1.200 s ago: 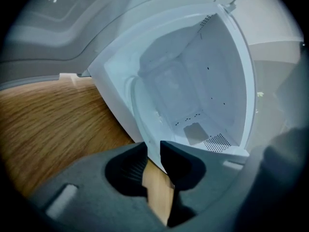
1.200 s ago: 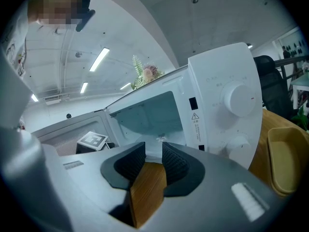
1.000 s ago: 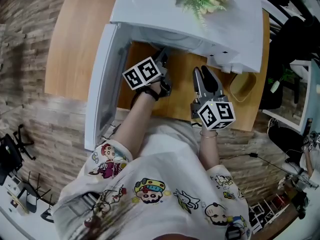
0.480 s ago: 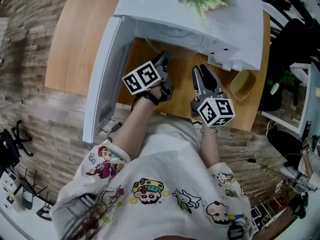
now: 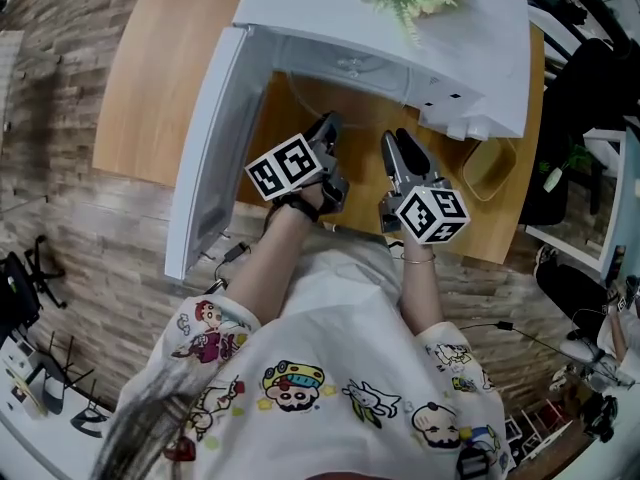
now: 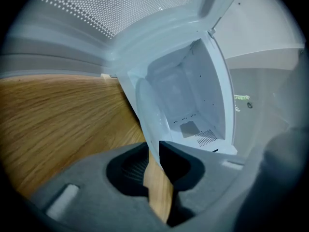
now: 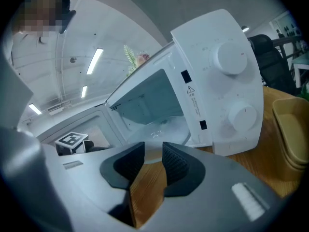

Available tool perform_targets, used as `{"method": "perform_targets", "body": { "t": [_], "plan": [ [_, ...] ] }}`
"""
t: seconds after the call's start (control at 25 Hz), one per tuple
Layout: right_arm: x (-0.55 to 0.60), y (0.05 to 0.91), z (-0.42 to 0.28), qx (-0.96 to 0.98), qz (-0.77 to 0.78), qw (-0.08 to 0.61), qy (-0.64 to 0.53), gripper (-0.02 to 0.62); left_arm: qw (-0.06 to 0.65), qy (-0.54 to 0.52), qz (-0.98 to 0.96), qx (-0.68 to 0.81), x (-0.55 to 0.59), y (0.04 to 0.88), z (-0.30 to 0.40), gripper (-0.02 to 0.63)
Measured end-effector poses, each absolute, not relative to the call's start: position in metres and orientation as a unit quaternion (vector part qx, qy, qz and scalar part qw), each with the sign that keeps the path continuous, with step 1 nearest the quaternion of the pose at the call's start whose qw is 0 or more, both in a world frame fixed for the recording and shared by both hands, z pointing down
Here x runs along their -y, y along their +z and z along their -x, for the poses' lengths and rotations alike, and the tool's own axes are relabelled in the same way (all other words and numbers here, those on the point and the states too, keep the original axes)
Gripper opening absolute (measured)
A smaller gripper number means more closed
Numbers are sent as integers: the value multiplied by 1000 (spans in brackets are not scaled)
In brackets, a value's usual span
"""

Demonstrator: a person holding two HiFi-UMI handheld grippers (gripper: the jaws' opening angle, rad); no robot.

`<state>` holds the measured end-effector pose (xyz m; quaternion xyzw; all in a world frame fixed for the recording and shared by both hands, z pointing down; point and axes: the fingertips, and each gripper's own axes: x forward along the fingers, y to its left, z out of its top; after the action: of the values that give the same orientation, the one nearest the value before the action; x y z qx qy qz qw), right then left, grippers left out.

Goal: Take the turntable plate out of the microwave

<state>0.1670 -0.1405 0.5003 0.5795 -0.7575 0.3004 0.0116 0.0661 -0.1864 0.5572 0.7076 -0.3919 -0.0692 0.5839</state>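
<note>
While the wooden worktop (image 5: 150,88) carries the white microwave (image 5: 470,48), its door (image 5: 205,168) stands swung open to the left. The glass turntable plate (image 5: 345,68) lies at the cavity mouth, with its near rim projecting toward me. My left tool (image 5: 325,130) has just been closing. Its gap is narrow and the plate's rim reaches between the tips, but wood shows beside it and the pads are not pressing. My right tool (image 5: 397,142) is narrowly open and empty, just short of the rim.
</note>
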Motion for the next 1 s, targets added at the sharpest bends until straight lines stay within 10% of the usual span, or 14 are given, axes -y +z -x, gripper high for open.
{"method": "perform_targets", "body": {
  "t": [1.0],
  "plan": [
    [174,562,-153,697,-514,-93,491,204,577,-79,-711,395,205,569,-64,112]
  ]
}}
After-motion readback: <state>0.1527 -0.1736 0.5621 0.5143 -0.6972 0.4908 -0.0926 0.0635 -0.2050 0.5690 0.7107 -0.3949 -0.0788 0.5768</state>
